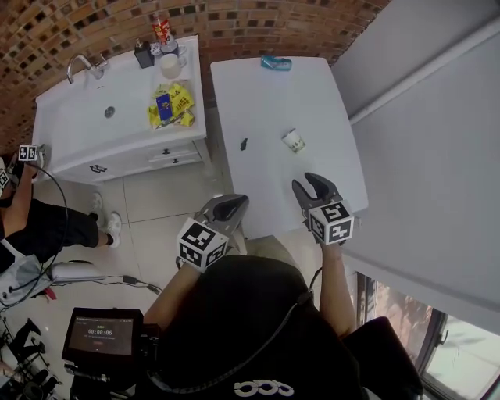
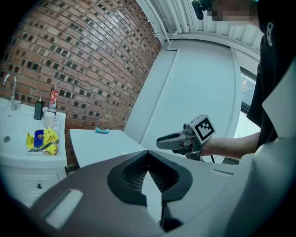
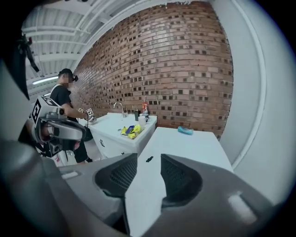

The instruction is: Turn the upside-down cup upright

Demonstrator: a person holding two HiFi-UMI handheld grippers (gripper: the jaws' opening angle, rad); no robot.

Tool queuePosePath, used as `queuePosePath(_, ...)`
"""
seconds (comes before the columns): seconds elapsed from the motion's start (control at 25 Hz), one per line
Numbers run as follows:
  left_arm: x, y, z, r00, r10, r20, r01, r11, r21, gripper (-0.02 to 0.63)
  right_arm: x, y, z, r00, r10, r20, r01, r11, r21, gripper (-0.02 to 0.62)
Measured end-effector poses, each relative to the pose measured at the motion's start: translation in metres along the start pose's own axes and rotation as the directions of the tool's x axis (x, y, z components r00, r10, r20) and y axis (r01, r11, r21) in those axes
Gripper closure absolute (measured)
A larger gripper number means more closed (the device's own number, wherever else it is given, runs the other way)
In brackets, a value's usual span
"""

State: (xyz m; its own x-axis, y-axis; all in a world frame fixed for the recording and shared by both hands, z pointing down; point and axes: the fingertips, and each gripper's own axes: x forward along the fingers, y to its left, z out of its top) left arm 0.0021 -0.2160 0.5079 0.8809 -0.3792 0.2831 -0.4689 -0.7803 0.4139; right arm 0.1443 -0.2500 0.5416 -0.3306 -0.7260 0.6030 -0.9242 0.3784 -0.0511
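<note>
Bench: a white bench (image 1: 258,94) stands beside a white sink cabinet (image 1: 78,117); a brick wall (image 1: 117,23) runs behind both
Cup: a small pale cup (image 1: 294,141) stands alone on the right half of the bench; it is ahead of the right gripper and apart from it; a pale round end faces up, but I cannot tell whether that is rim or base
Right gripper: the right gripper (image 1: 312,185) hangs over the bench's near edge; its jaws stand moderately apart with nothing between them
Left gripper: the left gripper (image 1: 233,205) is just off the bench's near left corner; its jaws meet at the tips and hold nothing
Other things: a small black object (image 1: 243,144) lies left of the cup; a blue object (image 1: 276,62) lies at the far end; yellow packets (image 1: 172,105) and a mug (image 1: 171,66) sit on the sink cabinet
</note>
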Motion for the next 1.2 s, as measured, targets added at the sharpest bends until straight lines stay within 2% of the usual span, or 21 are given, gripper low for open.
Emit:
queuePosePath(0.08,0.015,-0.003,0.006,1.0,-0.009,-0.017,0.01,1.0,0.019,0.592,0.013,-0.018,0.003,1.0,0.009,-0.005,-0.009,1.0,0.0,0.446)
queuePosePath(0.2,0.035,-0.005,0.015,1.0,-0.012,-0.025,0.013,0.999,0.042,0.592,0.034,-0.042,0.002,0.998,0.014,-0.056,-0.016,0.999,-0.049,0.422)
queuePosePath(0.4,0.069,0.008,0.022,0.999,0.036,-0.038,-0.035,0.999,0.027,0.592,0.081,-0.08,-0.003,0.988,0.053,-0.143,-0.071,0.99,-0.121,0.403)
queuePosePath(0.68,0.091,0.023,0.027,0.994,0.09,-0.062,-0.09,0.996,-0.004,0.592,0.131,-0.122,-0.016,0.968,0.093,-0.232,-0.121,0.986,-0.111,0.369)
queuePosePath(0.96,0.102,0.031,0.036,0.991,0.118,-0.071,-0.119,0.993,-0.02,0.592,0.161,-0.146,-0.025,0.953,0.099,-0.287,-0.137,0.984,-0.117,0.354)
queuePosePath(1.2,0.109,0.036,0.034,0.988,0.131,-0.077,-0.134,0.99,-0.037,0.592,0.178,-0.15,-0.035,0.945,0.118,-0.306,-0.162,0.979,-0.123,0.341)
